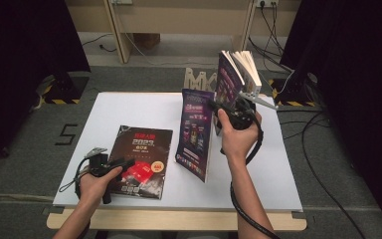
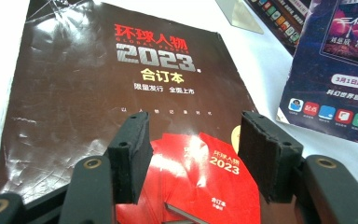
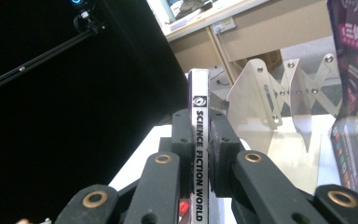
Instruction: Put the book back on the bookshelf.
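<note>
On the left, the left gripper (image 1: pixel 124 163) rests over the dark book (image 1: pixel 140 160) that lies flat on the white table (image 1: pixel 129 107), near the front edge. In the left gripper view its two black jaws stand apart, with the book's red picture between them, and the pads (image 2: pixel 131 156) do not squeeze anything. If this gripper pushes down or slides, I think the shiny cover could crease more or the book could skid toward the edge. In the middle, a purple magazine (image 1: pixel 197 133) stands up on the table, a bit tilted and leaning. It looks easy to knock over if the right arm bumps it. On the right, the right gripper (image 1: pixel 238 110) holds a thin book (image 1: pixel 238 72) up in the air, above the back of the table. In the right gripper view the jaws are pinched tight on its spine (image 3: pixel 199 154), which reads SCIENCE FICTION WORLD. The pages fan open at the top, so the book could flop, twist or slip out of the grip. A metal folding rack (image 3: pixel 279 100) stands just behind, and the book could hit it. The rack is mostly hidden in the high view. I cannot tell what holds the purple magazine upright. The small words on the covers are too blurry to read.
</note>
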Motion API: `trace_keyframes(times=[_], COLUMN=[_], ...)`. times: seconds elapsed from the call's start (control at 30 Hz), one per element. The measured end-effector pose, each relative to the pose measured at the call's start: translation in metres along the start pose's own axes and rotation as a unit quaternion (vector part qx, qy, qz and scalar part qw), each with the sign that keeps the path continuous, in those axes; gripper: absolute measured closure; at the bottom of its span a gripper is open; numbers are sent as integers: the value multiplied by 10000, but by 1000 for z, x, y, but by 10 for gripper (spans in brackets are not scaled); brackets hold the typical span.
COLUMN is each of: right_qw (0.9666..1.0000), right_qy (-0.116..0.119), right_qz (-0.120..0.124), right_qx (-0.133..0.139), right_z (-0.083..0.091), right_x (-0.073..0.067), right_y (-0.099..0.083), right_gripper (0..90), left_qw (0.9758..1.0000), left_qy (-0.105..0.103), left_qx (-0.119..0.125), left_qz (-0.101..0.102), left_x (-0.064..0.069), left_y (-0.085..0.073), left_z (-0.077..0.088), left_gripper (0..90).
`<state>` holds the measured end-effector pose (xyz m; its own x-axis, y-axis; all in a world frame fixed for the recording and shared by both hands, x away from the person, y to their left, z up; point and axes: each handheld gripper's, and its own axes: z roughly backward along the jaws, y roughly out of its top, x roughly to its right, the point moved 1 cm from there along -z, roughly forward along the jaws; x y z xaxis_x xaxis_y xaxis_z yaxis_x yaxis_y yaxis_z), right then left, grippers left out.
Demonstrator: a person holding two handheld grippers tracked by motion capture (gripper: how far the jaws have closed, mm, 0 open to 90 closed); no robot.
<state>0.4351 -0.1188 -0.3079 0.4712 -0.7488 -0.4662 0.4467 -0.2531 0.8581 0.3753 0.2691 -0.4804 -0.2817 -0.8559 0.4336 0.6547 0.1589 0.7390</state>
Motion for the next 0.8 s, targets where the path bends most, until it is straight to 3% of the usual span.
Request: trace_keyframes(times=[0.07,0.8], right_qw=[10000,9997], right_qy=[-17,-62], right_qz=[90,15], right_qx=[15,221], right_z=[0,7], right_x=[1,4], right_y=[2,11], right_gripper=[834,833], left_qw=[10000,10000], left_qy=[21,21], left_qx=[-19,-24], left_qz=[-8,33], left_x=[0,-1], left_y=[0,-1], left_z=[0,-1], left_gripper=[429,430])
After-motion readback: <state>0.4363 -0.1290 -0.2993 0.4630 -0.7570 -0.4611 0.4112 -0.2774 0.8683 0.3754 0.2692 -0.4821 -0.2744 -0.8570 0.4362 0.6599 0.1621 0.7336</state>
